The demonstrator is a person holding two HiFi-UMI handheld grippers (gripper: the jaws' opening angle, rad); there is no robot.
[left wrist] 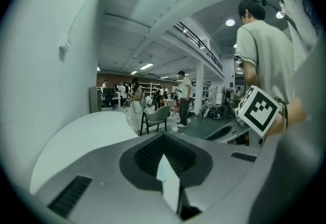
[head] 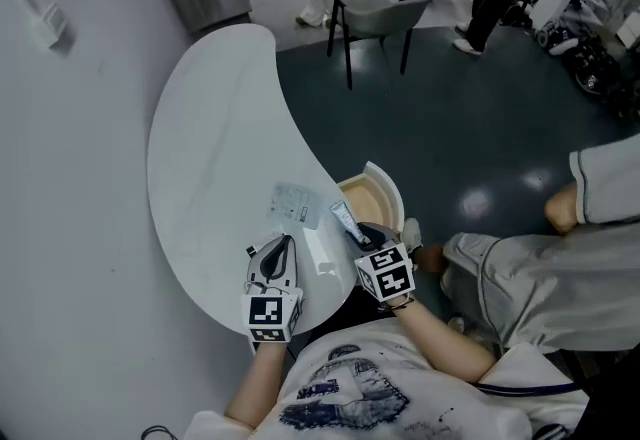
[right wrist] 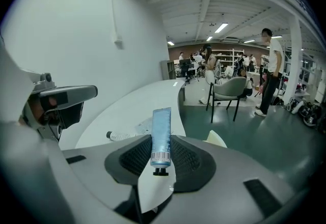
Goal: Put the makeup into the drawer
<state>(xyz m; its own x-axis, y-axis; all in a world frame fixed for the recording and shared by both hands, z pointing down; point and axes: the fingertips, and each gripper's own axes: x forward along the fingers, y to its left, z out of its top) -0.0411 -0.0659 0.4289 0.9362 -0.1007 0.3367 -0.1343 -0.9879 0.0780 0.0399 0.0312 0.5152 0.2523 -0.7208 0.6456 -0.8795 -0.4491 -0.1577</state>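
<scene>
A pale blue makeup tube [right wrist: 161,139] with a small black cap stands out from my right gripper [right wrist: 160,161], whose jaws are shut on its cap end. In the head view this tube [head: 346,220] points away from me over the table's right edge, beside the open round drawer [head: 388,190] with its beige inside. My left gripper [head: 281,250] hovers over the white curved table [head: 215,128] to the left, jaws together with nothing between them. A clear packet [head: 294,203] and a white item [head: 319,254] lie on the table between the grippers.
A small clear bottle [right wrist: 118,136] lies on the table beside the packet. A grey chair [head: 375,18] stands on the dark floor beyond the table, with people behind it. Another person's light-clothed legs [head: 540,273] are close on the right. A wall borders the table's left.
</scene>
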